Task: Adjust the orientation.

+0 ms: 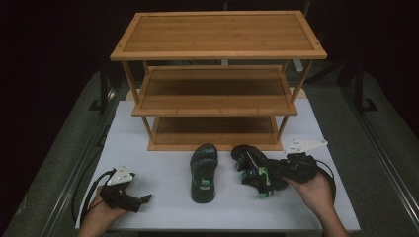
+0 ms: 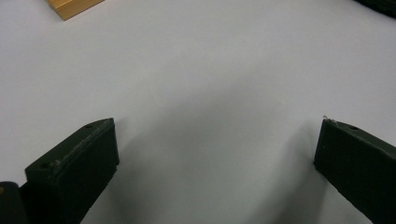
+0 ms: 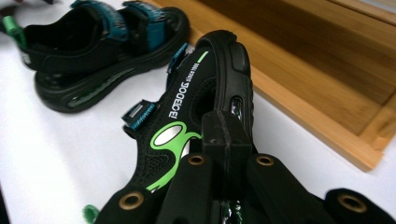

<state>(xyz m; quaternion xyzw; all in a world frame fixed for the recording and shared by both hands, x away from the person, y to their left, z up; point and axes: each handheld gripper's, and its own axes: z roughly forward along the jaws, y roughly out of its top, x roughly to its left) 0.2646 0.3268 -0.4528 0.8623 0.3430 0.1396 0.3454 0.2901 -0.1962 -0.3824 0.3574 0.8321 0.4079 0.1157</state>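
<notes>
your right hand-held gripper [image 1: 274,174] sits at the near right of the white tabletop [image 1: 163,197], its jaws closed on the heel end of the right sandal [image 1: 254,170], a black one with green markings. in the right gripper view that sandal [image 3: 196,107] is tipped onto its side, sole edge up, with the jaws pinching it from the near end. the left sandal [image 1: 203,172] lies flat on the tabletop just left of it, the two close together but apart, both in front of the bottom tier of the wooden shoe rack [image 1: 217,79]. your left hand-held gripper [image 1: 141,200] rests at the near left, well apart from both sandals. in the left gripper view its jaws stand wide apart over bare tabletop [image 2: 205,93], with nothing between them and a corner of the shoe rack [image 2: 72,7] at the far left.
</notes>
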